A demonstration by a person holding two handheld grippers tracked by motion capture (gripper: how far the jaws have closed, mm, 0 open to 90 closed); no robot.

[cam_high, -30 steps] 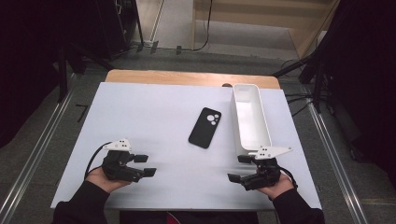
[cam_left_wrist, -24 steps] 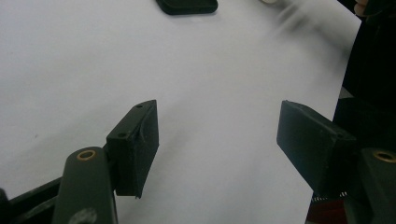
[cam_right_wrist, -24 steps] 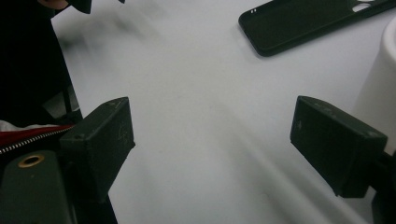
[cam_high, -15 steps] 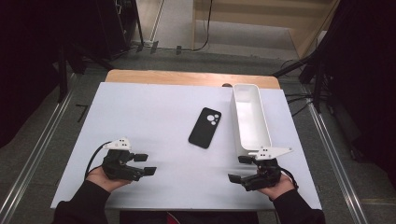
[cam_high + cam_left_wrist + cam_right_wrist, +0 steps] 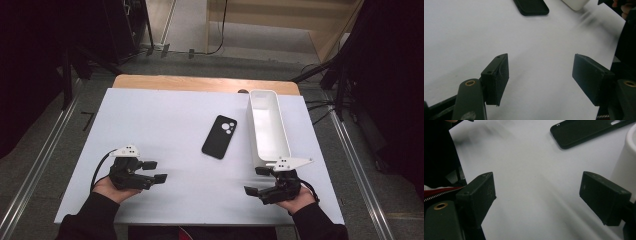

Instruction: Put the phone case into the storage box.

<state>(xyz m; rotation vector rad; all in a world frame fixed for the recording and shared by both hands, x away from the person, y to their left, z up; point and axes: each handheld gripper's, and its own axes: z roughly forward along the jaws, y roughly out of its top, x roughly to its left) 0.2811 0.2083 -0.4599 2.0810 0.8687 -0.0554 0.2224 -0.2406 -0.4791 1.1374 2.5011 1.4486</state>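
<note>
A black phone case [image 5: 219, 136] lies flat near the middle of the white table, camera cut-outs at its far end. Its near end shows at the top of the left gripper view [image 5: 531, 7] and at the top of the right gripper view [image 5: 584, 132]. A long white bin [image 5: 268, 126] stands just right of it, empty. My left gripper [image 5: 154, 171] rests low at the front left, open, jaws pointing right, nothing between them [image 5: 540, 77]. My right gripper [image 5: 256, 181] sits at the front right by the bin's near end, open and empty [image 5: 537, 195].
The white table top [image 5: 165, 120] ends in a wooden strip [image 5: 200, 83] at the far edge. Metal rails [image 5: 40, 165] run along both sides on the floor. The white bin's wall [image 5: 626, 167] is close to my right gripper's right jaw.
</note>
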